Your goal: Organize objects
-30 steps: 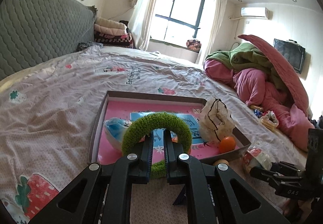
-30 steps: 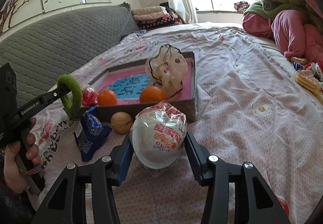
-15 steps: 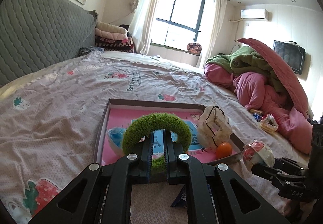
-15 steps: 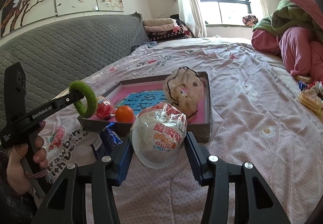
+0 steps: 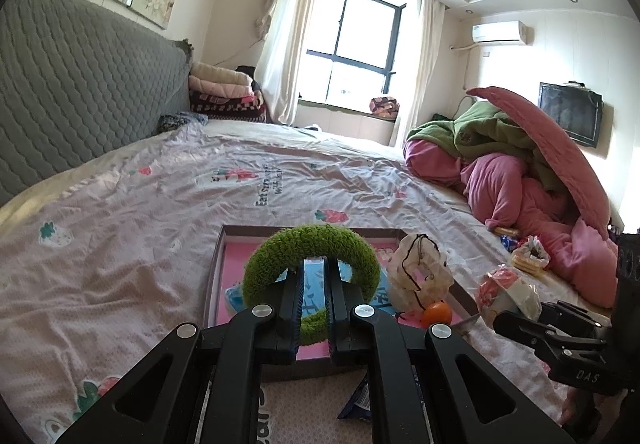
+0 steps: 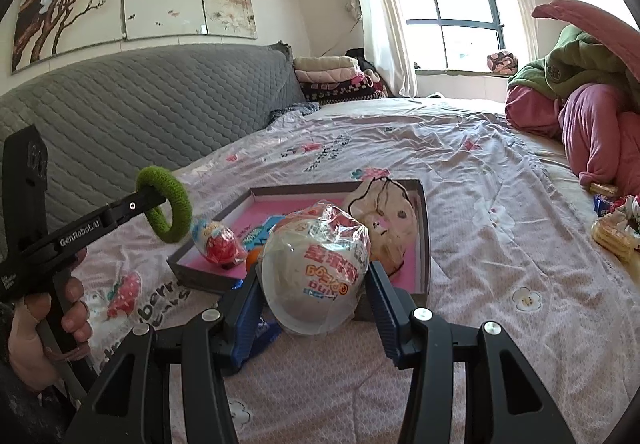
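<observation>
Fingers [image 5: 295,308] hide the green ring's [image 5: 276,256] lower arc

Left hand-held gripper [image 5: 314,308]: we hold it raised, its fingers [image 5: 291,308] drawn nearly together and clamped on a green fuzzy ring [image 5: 312,256] that stands upright between them. Our left hand [image 6: 44,328] wraps the grip below and behind it.

Right hand-held gripper [image 6: 316,296]: level, its blue-padded fingers [image 6: 384,308] spread wide and pressed to both sides of a wrapped egg-shaped toy [image 6: 316,272].
</observation>
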A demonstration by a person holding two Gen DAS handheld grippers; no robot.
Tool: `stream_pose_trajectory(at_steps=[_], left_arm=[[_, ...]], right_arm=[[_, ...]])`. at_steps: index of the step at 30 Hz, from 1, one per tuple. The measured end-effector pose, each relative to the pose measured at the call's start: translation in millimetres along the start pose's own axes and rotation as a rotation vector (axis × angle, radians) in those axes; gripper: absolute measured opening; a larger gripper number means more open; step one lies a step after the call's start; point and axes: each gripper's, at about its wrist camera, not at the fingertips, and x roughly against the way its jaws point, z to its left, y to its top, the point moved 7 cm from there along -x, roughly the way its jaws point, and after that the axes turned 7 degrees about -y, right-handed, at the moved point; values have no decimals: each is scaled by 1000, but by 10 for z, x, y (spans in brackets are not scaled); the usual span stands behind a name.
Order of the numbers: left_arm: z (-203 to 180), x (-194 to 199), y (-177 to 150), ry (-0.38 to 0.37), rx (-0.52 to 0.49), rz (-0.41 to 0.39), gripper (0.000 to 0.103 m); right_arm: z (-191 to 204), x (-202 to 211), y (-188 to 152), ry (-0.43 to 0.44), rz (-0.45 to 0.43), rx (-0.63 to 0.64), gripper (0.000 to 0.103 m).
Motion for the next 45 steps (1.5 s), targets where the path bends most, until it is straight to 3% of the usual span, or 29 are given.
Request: stream_pose_trajectory(at_steps=[28,45], left_arm=[[-115,-113,214,-16,-24,-15,9],[-88,-342,288,-19,-16,-12,9]], right_arm=[[83,-171,354,-21,-74,49,51],[-60,-537,465,-62,-58,52,51]])
